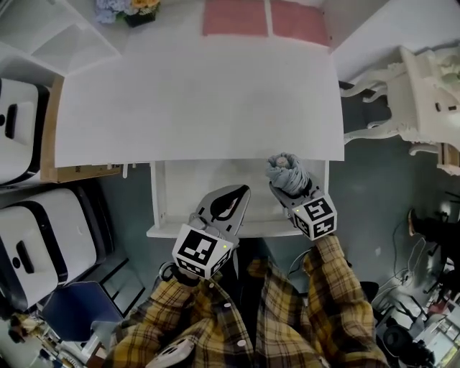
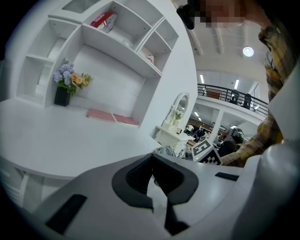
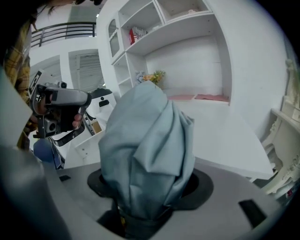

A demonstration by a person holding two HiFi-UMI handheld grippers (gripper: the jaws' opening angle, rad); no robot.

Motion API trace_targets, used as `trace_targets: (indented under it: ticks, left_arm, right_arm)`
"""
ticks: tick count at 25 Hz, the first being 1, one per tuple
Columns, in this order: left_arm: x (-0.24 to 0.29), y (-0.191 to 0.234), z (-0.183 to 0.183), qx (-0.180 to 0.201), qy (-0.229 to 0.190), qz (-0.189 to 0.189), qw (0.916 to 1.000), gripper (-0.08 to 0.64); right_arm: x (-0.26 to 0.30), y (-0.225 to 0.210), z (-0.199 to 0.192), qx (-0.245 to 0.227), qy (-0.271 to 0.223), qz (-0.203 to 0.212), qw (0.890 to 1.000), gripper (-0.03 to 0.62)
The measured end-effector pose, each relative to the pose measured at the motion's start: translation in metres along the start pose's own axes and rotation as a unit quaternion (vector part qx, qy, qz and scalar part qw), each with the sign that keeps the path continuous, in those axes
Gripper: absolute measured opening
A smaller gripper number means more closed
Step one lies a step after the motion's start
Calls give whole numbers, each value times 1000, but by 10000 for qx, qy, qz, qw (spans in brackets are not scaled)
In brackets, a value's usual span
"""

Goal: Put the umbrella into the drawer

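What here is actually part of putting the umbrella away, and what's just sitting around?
Part of the job:
- umbrella, folded, held in the right gripper
- open drawer under the desk
- left gripper, shut and empty, by the drawer

Just lying about:
- flowers
- pink mats
- white dresser
- white machines beside the desk

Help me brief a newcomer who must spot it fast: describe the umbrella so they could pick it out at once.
Start at the big white desk; a white drawer stands pulled out below its front edge. Over the drawer's right end the right gripper clamps the umbrella, folded into a short bundle. It is the only soft, crumpled grey-blue thing among hard white furniture.
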State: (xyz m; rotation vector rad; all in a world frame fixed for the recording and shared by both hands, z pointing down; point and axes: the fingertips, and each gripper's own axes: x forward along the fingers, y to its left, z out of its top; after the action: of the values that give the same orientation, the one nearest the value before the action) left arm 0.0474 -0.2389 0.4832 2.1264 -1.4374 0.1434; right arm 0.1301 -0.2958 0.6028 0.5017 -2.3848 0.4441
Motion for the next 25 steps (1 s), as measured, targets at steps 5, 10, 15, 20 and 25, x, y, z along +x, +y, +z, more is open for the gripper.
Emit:
trace_targets:
  ticks: [5, 10, 15, 20, 25]
  left_arm:
    - [6, -3, -8, -127, 54, 3, 9999, 18]
    - [8, 1, -10, -114, 85, 8, 9999, 18]
    - [11, 6, -11, -143, 86, 53, 9998, 18]
    - [14, 8, -13, -170, 116, 77, 9998, 18]
    - [12, 11, -16, -216, 143, 131, 9996, 18]
  right_arm:
    - [21, 12, -17, -240, 390, 248, 9986, 296]
    - [34, 23, -29, -403, 609, 448, 9963, 296]
    - [39, 31, -37, -598, 788, 610, 9932, 296]
    - [53, 29, -54, -716, 1279, 631, 9872, 296]
    - [66, 23, -65, -508, 1662, 687, 9824, 298]
